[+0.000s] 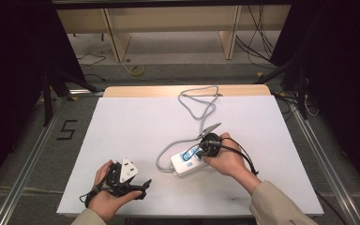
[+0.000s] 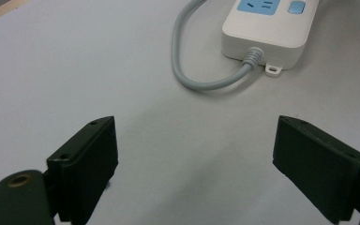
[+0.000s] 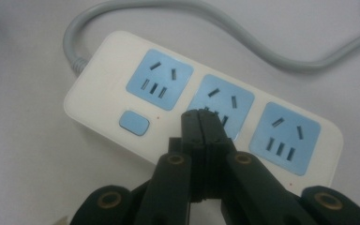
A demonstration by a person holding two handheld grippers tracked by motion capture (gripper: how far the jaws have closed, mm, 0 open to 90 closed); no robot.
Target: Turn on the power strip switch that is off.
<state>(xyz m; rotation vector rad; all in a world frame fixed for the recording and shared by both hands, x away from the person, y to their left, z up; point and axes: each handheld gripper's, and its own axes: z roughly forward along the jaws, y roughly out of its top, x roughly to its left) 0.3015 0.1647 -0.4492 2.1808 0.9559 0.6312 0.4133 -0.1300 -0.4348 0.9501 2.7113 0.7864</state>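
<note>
Tabletop [image 1: 122,131] is a big white sheet, with the white 3-socket power strip with blue faces [image 3: 201,117] lying flat near the middle-right, grey cord [image 1: 199,110] looping away. Right hand-held gripper [image 3: 201,123] is clenched, empty, tips over the middle socket. Left hand-held gripper [image 2: 194,154] is released, well apart. I'd keep the tips square and press gently so the strip doesn't skid.

My bench [image 1: 122,140] has a white top with a strip of pale wood at its far edge. Around it lies grey carpet floor [image 1: 28,154] with metal rails [image 1: 23,173] and a black mark "5" [image 1: 66,130]. Beyond stands a wooden shelf [image 1: 168,23]. Black curtains [image 1: 14,70] hang at both sides, and cables [image 1: 258,42] lie on the floor.
</note>
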